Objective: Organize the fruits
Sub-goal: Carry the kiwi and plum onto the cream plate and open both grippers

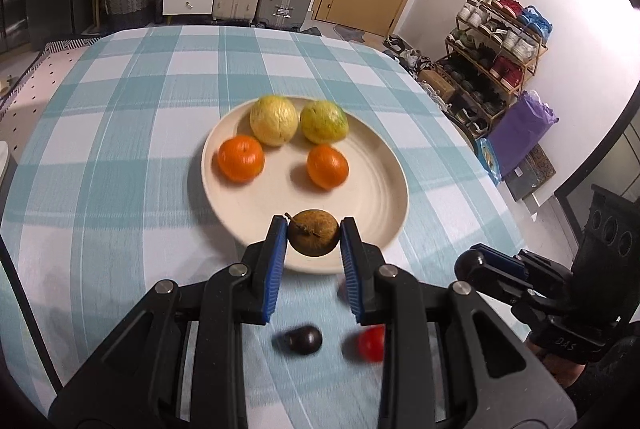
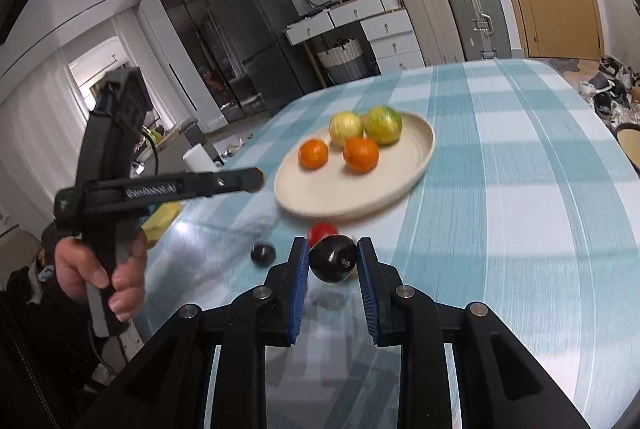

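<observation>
1. Carrying a brown fruit [image 1: 313, 238] pinched over the plate [image 1: 372, 197] near rim: left gripper [image 1: 313, 235].
2. Right gripper [image 2: 333, 261] pinches a dark fruit [image 2: 333, 263], off the plate.
3. Four fruits plated; red fruit [image 1: 371, 343] and dark one [image 1: 302, 340] remain on the tablecloth [image 1: 120, 149].

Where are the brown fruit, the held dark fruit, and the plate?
brown fruit [image 1: 313, 234]: left wrist view, middle of its skin between the fingers.
held dark fruit [image 2: 332, 261]: right wrist view, centre of its glossy face.
plate [image 1: 372, 205]: left wrist view, bare right inner surface.

Bright indoor light, glare patch on the worktop [image 2: 188, 229], motion blur throughout, heavy fisheye curvature, dark vignetted corners.
</observation>
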### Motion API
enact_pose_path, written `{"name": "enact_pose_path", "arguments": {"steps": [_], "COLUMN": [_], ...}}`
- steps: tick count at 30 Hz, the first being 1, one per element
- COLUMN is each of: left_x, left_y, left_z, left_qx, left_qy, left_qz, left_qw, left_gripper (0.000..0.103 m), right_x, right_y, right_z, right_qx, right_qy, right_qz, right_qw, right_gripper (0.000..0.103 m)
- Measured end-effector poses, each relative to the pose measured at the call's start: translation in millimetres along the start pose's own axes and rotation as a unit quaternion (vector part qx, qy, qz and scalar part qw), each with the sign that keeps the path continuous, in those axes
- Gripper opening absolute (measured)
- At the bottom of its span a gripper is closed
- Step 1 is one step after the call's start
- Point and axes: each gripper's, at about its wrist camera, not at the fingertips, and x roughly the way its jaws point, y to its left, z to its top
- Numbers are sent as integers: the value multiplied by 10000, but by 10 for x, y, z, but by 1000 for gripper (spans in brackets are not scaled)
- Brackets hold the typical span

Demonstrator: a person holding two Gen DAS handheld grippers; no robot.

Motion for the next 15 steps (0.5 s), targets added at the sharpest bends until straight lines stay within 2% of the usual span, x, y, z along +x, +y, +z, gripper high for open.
{"name": "enact_pose_path", "arguments": {"steps": [15], "left_x": [644], "left_y": [127], "left_z": [515], "left_qx": [-87], "left_qy": [280], "left_qz": [-76], "left_qw": [9995], "left_gripper": [24], "right_x": [581], "right_y": [-163], "right_z": [673], "right_qx": [-95], "right_qy": [64], "right_qz": [161], "right_qw": [9998], "right_gripper": [25]}}
